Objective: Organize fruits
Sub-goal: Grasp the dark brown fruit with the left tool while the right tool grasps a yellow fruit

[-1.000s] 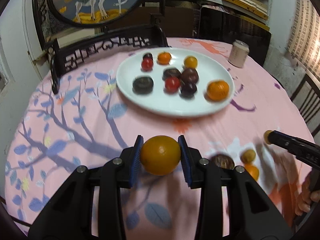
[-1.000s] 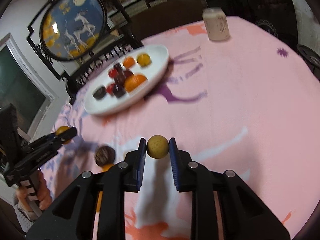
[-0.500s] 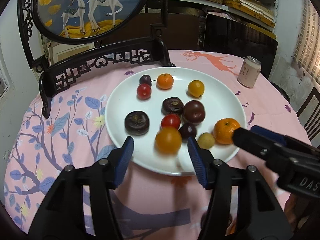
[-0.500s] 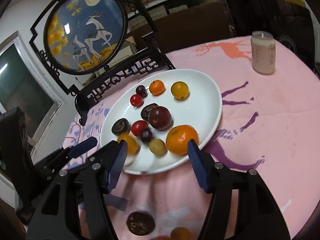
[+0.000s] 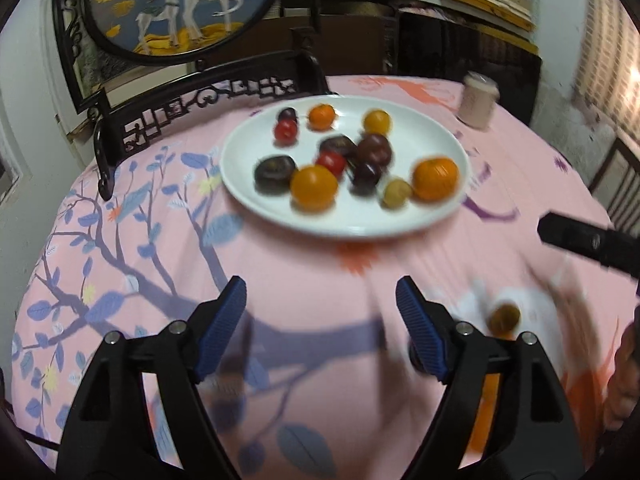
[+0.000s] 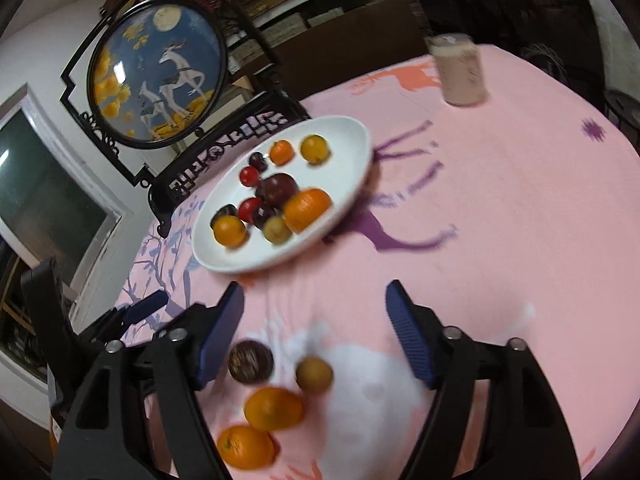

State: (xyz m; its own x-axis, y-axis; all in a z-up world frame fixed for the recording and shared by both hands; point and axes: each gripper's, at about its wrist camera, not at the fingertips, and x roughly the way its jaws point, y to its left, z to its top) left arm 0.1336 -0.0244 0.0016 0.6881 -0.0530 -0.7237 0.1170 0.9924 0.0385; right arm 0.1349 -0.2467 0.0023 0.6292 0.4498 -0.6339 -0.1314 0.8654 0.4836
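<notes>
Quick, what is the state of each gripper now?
Left gripper: open, jaws just opened, nothing between them.
Right gripper: open, jaws just opened, holding nothing.

Left wrist view: close above the table, facing the white plate (image 5: 256, 204) at frame centre. Right wrist view: angled down likewise, plate (image 6: 352, 184) centre-left; both share it.

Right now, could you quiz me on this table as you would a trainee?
1. True or false: the white oval plate holds fruit.
2. What stands beyond the plate? A) pale drinks can B) glass jug
3. How many loose fruits lie on the pink tablecloth near the right gripper?

Key: 1 true. 2 A. 3 four: dark brown round fruit, small tan fruit, two oranges.
</notes>
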